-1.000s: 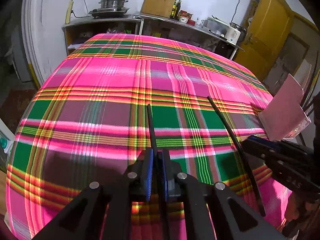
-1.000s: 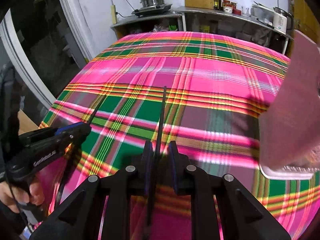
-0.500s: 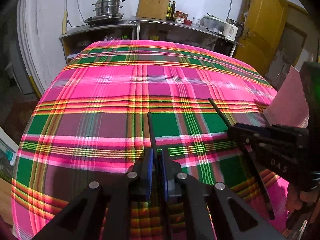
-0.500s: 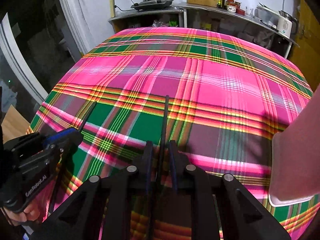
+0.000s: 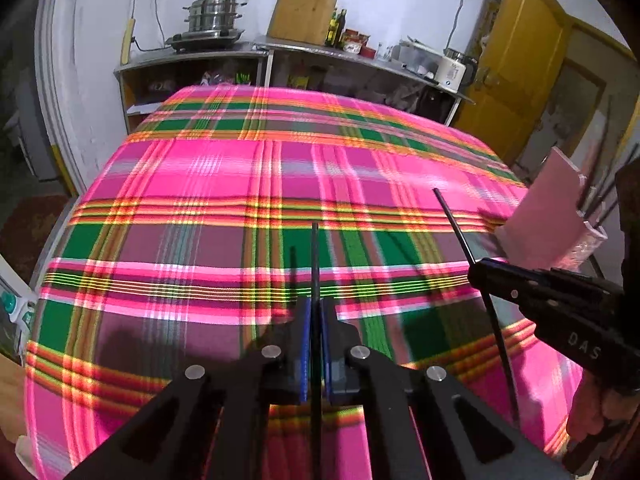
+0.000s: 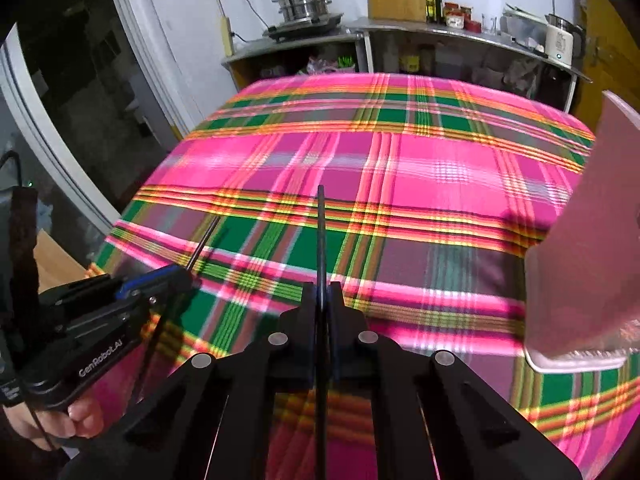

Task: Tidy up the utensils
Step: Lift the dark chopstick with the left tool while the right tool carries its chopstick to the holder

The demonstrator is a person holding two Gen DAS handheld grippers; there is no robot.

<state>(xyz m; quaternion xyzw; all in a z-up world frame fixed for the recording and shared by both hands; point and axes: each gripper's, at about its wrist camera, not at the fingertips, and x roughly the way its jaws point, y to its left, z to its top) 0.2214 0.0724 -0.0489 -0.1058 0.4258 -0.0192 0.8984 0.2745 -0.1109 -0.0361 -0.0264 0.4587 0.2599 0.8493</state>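
Note:
My left gripper (image 5: 315, 312) is shut on a black chopstick (image 5: 315, 260) that points forward above the plaid tablecloth (image 5: 224, 184). My right gripper (image 6: 321, 296) is shut on a second black chopstick (image 6: 320, 232), also held above the cloth. Each gripper shows in the other's view: the right gripper (image 5: 486, 270) with its chopstick (image 5: 456, 224) at the right, the left gripper (image 6: 180, 274) with its chopstick (image 6: 205, 240) at the left. A pink utensil holder (image 5: 548, 216) stands at the table's right edge with several dark sticks in it; it also shows in the right wrist view (image 6: 588, 240).
A counter (image 5: 360, 54) runs along the far wall with a steel steamer pot (image 5: 212, 14), a wooden board (image 5: 304, 8), bottles and a kettle (image 5: 456, 70). A yellow door (image 5: 532, 64) is at the back right. The table's left edge drops to the floor.
Both grippers have lifted and tilted up, still holding their chopsticks. The pink holder now sits closer in both views.

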